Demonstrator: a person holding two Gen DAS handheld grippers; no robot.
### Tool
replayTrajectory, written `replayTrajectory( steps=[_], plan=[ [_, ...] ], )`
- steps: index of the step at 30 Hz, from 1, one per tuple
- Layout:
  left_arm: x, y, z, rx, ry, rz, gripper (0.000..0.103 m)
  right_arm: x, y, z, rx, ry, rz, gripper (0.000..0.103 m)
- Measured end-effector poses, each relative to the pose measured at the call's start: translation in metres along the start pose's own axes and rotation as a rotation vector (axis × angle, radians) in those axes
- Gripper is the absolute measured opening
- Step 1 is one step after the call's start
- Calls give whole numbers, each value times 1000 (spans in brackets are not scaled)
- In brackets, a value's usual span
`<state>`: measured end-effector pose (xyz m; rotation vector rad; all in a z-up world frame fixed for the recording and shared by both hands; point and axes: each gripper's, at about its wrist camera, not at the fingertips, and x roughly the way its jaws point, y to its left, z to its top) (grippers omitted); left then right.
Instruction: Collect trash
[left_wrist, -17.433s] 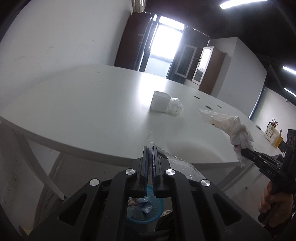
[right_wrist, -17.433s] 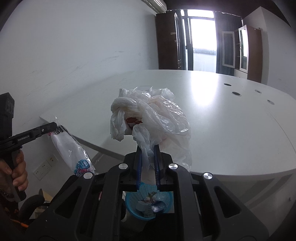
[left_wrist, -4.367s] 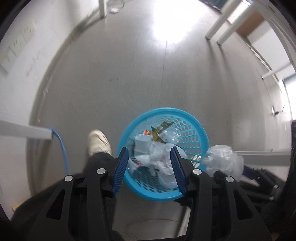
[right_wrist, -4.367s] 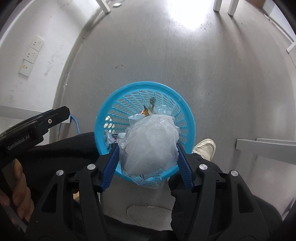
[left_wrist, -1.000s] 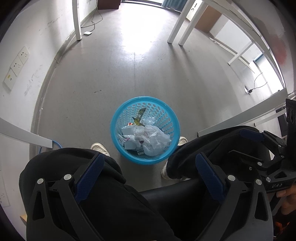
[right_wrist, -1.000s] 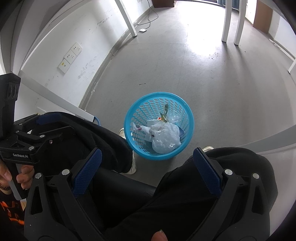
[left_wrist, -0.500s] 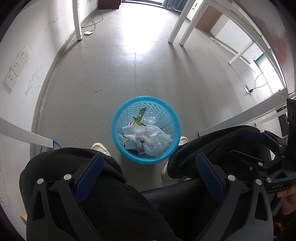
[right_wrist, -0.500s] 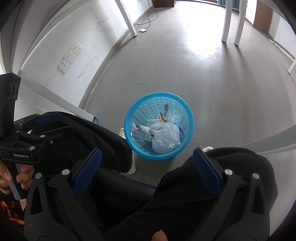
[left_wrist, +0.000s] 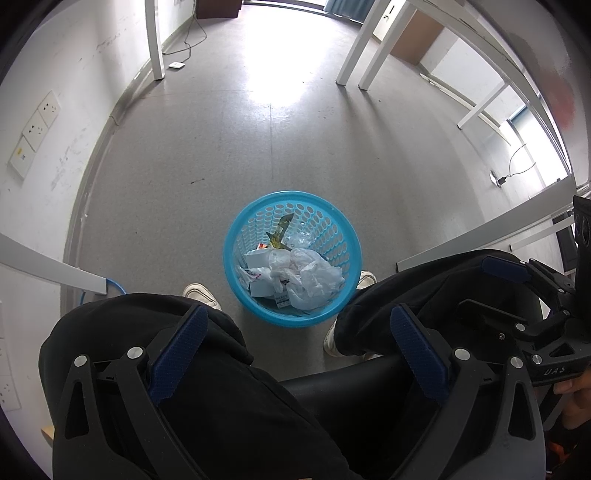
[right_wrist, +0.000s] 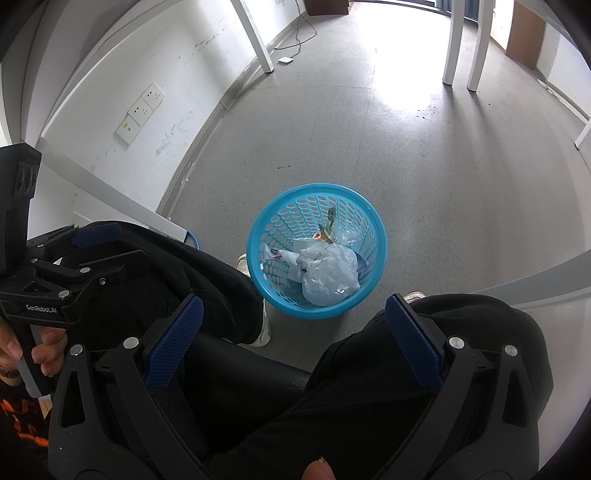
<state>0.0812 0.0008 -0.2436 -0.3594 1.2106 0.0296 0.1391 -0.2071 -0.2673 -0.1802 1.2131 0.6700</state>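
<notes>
A blue perforated trash basket (left_wrist: 236, 236) stands on the grey floor between the person's feet; it also shows in the right wrist view (right_wrist: 258, 229). Inside lie crumpled white plastic bags (left_wrist: 306, 275) (right_wrist: 330, 275), a white cup and wrappers. My left gripper (left_wrist: 297, 325) is wide open and empty, held high above the basket over the person's knees. My right gripper (right_wrist: 293, 312) is wide open and empty at a similar height. Each gripper shows at the edge of the other's view, the right one (left_wrist: 546, 291) and the left one (right_wrist: 88, 258).
The person's black-trousered legs and white shoes (left_wrist: 201, 293) flank the basket. White table legs (left_wrist: 155, 48) (right_wrist: 452, 44) stand farther off. A white wall with sockets (left_wrist: 35, 127) runs along the left. A blue cable (left_wrist: 86, 290) lies by the wall.
Long ago both grippers held plastic bags at the table; the bags now lie in the basket and both grippers are open. Over the last second nothing visibly moved.
</notes>
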Motion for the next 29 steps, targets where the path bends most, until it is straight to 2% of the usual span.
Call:
replayTrajectory(
  steps=[24,29],
  plan=[
    [0,4,-1,-16,11,-7,97,0,0,-1,-3,0,-2,94],
    [0,6,-3,-19,8,21,97,0,1,-1,-3,0,-2,94]
  ],
)
